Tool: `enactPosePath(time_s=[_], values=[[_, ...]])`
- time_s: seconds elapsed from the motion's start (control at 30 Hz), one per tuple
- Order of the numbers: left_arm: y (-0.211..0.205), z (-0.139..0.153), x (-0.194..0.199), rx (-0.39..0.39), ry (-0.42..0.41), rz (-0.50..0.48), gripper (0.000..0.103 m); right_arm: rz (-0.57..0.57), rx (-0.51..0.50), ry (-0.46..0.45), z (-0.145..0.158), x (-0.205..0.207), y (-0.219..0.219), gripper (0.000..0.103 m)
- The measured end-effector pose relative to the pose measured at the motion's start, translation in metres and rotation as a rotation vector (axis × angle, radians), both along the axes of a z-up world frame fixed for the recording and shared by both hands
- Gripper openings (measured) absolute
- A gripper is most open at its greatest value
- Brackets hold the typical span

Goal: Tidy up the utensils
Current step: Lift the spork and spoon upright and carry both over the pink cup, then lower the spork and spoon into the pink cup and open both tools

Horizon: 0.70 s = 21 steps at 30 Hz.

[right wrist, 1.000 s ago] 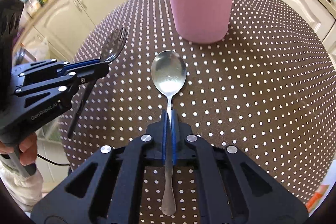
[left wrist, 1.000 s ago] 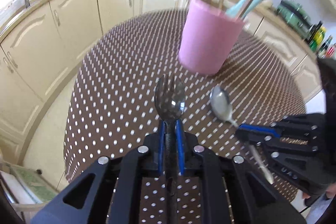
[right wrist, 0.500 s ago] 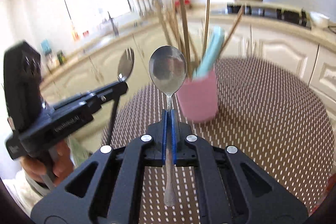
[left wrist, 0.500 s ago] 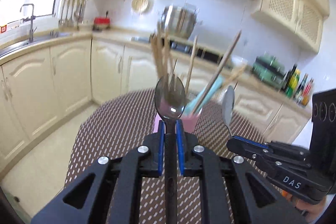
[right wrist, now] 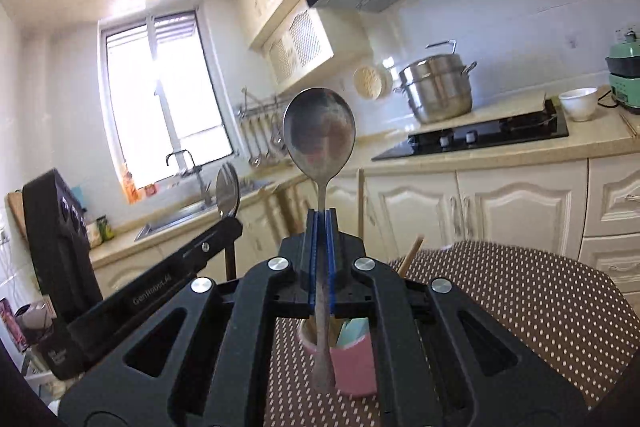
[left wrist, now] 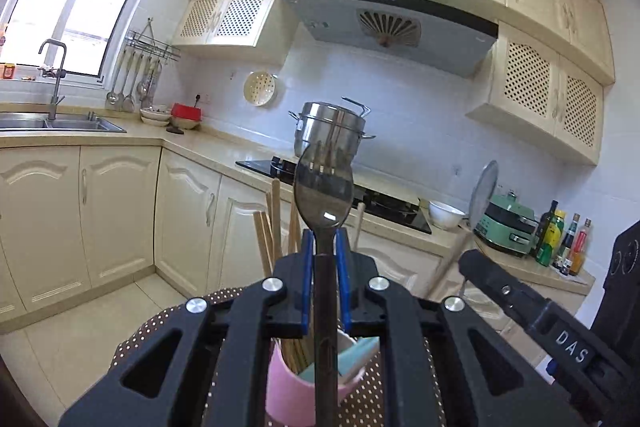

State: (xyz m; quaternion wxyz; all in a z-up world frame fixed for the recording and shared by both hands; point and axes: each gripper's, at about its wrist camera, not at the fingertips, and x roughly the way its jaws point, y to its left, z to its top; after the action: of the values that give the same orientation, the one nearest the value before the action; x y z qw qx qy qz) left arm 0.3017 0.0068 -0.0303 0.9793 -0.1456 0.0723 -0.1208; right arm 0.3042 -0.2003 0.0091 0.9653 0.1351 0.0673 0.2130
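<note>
Clamping a fork (left wrist: 323,193), the left tool (left wrist: 324,247) points level; at its 3 o'clock, the right tool (right wrist: 320,227) clamps a spoon (right wrist: 319,131).

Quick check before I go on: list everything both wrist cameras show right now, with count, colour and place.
spork: one, dark metal, upright in left gripper
spoon: one, silver, upright in right gripper
cup: one, pink, on table, holding wooden sticks and a teal tool
table: one, brown with white dots, below grippers
steel pot: one, silver, on stove
bowl: one, white, counter by stove
bottles: several, mixed colours, counter at right
left gripper: black, blue pads, shut on spork
right gripper: black, blue pads, shut on spoon
</note>
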Motion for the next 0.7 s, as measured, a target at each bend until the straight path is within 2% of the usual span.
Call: enactPosePath(time_s=[0.1, 0.3, 0.7], values=[[0.001, -0.002, 0.012, -0.019, -0.011, -0.001, 0.011, -0.009, 0.026, -0.005, -0.006, 0.017, -0.001, 0.004], [-0.005, -0.008, 0.037, -0.007, -0.031, -0.003, 0.011, 0.004, 0.03, -0.008, -0.023, 0.035, 0.008, 0.004], [-0.016, -0.037, 0.055, 0.046, 0.005, -0.014, 0.011, 0.025, -0.046, -0.043, -0.04, 0.032, 0.023, 0.004]])
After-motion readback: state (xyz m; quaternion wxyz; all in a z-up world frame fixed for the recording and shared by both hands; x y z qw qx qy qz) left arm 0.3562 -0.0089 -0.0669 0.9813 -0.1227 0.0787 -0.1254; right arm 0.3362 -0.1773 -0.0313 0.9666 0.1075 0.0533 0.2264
